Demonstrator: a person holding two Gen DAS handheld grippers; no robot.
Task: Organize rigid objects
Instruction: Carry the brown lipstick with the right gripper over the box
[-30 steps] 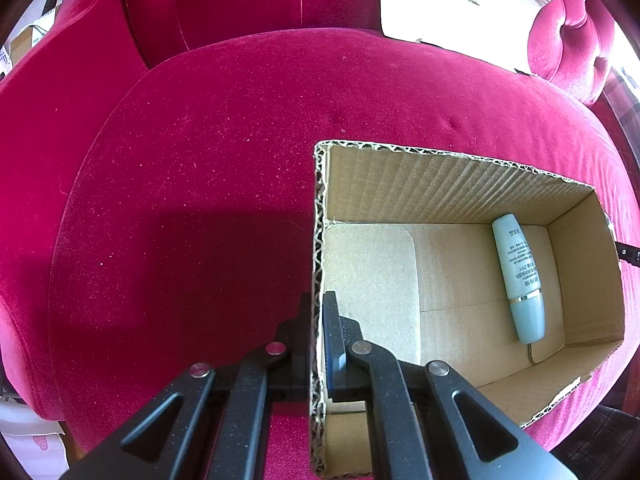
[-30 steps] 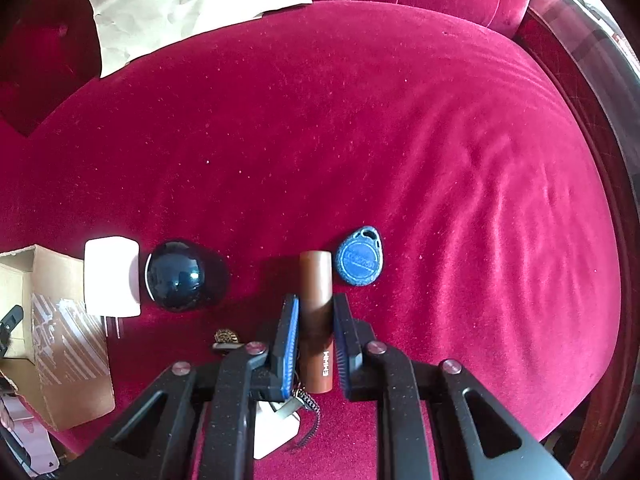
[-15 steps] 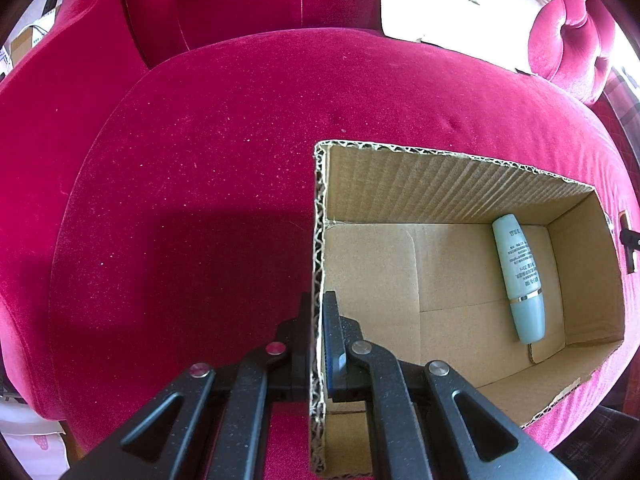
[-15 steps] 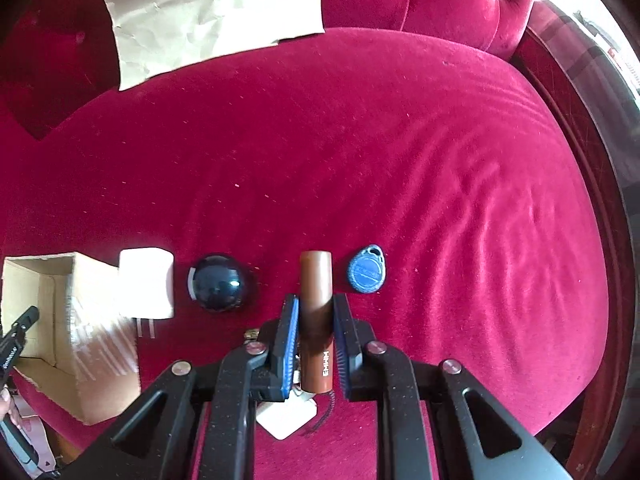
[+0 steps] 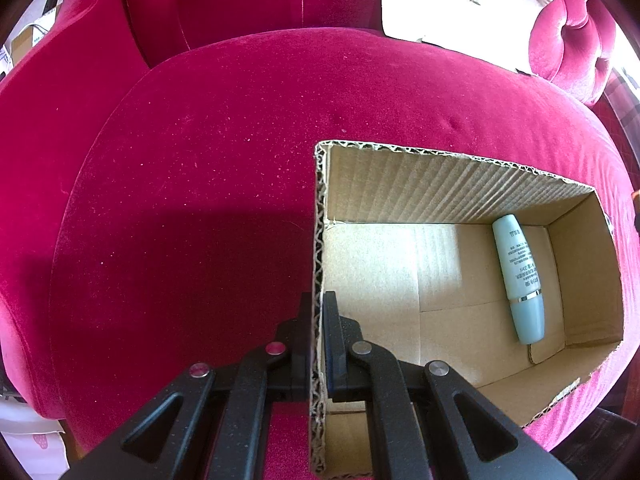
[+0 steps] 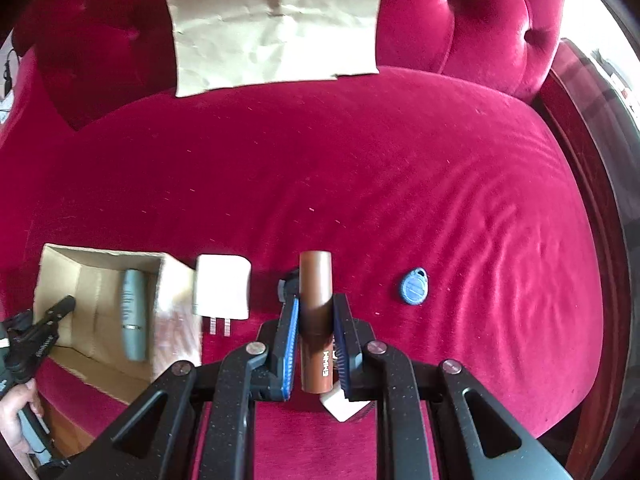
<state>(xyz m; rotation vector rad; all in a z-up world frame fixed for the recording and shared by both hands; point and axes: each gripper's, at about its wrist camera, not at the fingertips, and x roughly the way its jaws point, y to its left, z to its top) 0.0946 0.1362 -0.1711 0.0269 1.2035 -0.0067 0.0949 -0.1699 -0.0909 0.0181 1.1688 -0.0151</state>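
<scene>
My right gripper [image 6: 316, 304] is shut on a brown cylindrical tube [image 6: 316, 280], held above the red velvet seat. Below it lie a white plug adapter [image 6: 221, 290], a blue key fob [image 6: 414, 285] and a dark round object [image 6: 285, 286], mostly hidden behind the tube. An open cardboard box [image 5: 440, 184] sits on the seat with a pale blue bottle [image 5: 520, 280] lying inside. My left gripper [image 5: 319, 308] is shut on the box's left wall [image 5: 319, 240]. The box [image 6: 100, 258] and bottle [image 6: 133, 312] also show at the left of the right wrist view.
A sheet of brown paper [image 6: 276, 20] leans on the tufted backrest [image 6: 480, 20]. A small white item [image 6: 340, 406] lies under my right gripper. The wooden frame edge [image 6: 592, 200] runs down the right. A hand [image 6: 16, 412] holds the left gripper's handle.
My right gripper has risen with the brown tube and the view has shifted left, bringing the box and bottle into sight. The left gripper and box have stayed still.
</scene>
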